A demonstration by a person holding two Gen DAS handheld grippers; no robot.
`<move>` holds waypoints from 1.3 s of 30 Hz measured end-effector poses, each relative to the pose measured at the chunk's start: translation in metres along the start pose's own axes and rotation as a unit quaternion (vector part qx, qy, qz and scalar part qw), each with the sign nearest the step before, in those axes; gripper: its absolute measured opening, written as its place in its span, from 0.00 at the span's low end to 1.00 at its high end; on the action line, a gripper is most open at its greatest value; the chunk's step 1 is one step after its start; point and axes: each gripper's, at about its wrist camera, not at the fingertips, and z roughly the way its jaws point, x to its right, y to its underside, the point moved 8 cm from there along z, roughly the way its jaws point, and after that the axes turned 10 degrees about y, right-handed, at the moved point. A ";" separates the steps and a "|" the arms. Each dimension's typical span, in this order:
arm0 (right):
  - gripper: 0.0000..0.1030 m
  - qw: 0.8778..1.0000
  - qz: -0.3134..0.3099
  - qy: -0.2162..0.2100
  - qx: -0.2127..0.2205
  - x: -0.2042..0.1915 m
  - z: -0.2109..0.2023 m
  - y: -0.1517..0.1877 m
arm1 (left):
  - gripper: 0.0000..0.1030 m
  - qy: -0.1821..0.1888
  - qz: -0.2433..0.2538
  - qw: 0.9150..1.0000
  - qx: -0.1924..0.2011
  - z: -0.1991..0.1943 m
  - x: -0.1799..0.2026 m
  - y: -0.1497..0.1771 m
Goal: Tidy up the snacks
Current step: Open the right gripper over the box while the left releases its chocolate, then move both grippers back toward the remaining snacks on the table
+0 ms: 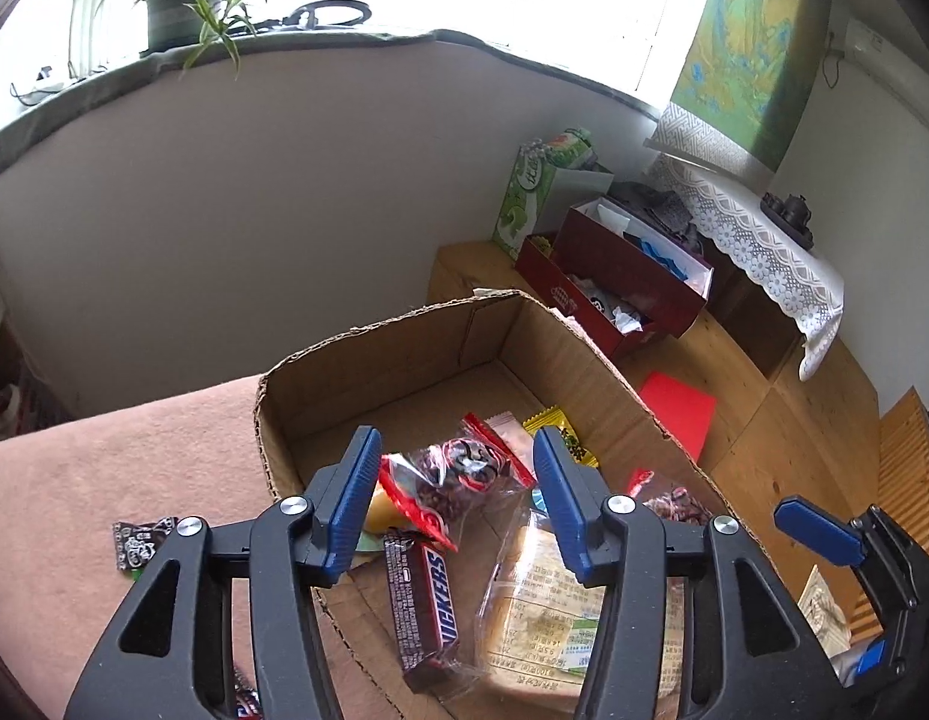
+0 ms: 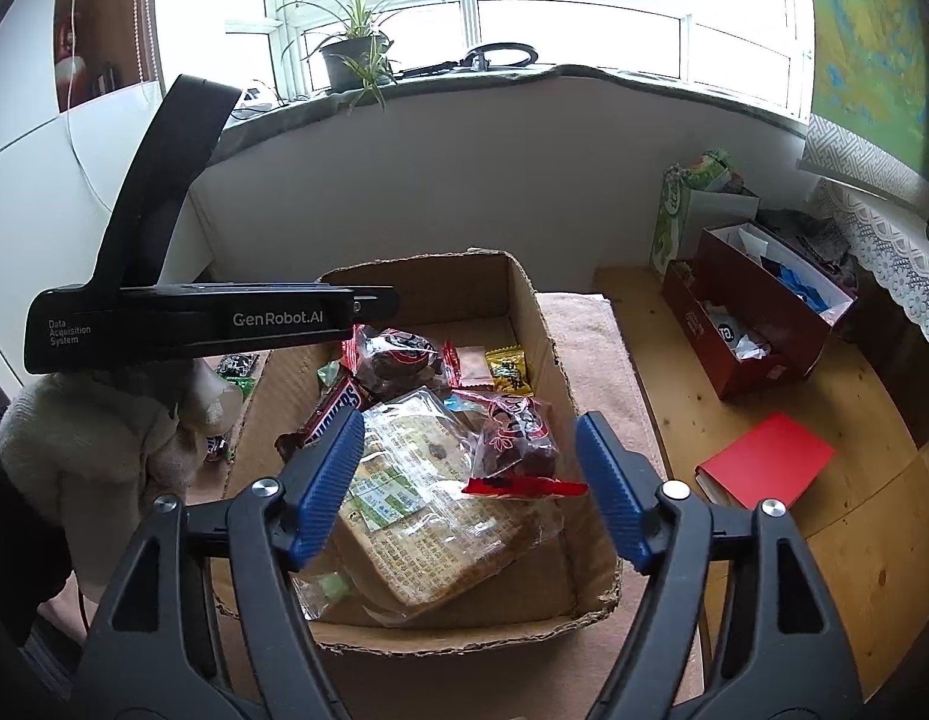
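Right wrist view: the right gripper (image 2: 470, 480) hangs with fingers spread and empty above the open brown cardboard box (image 2: 542, 324), over a clear-wrapped bread slice (image 2: 440, 534). The left gripper (image 1: 458, 504), fingers likewise apart, hovers over a brown Snickers bar (image 1: 425, 612) inside the box.

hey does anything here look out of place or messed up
Yes. A dark snack packet lies on the pink cloth outside the cardboard box, while the other snacks sit inside. The box's cut rim is ragged and torn. Nothing looks spilled.
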 end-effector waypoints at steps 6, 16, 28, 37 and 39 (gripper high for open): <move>0.82 1.000 -0.004 0.005 0.003 -0.005 -0.007 0.000 | 0.50 0.004 -0.002 1.000 0.001 -0.004 -0.001 0.000; 0.82 1.000 -0.016 0.013 0.012 -0.021 -0.030 -0.003 | 0.50 0.014 -0.012 1.000 0.018 -0.033 -0.004 0.003; 0.82 0.999 -0.035 0.006 0.027 -0.059 -0.061 -0.006 | 0.50 0.015 -0.028 0.998 0.056 -0.091 -0.019 0.012; 0.82 1.000 0.004 -0.024 0.020 -0.068 -0.081 -0.001 | 0.50 -0.003 -0.064 0.994 0.089 -0.147 -0.061 0.036; 0.82 0.999 0.017 -0.036 0.018 -0.070 -0.085 0.000 | 0.50 -0.010 -0.075 0.992 0.096 -0.159 -0.073 0.043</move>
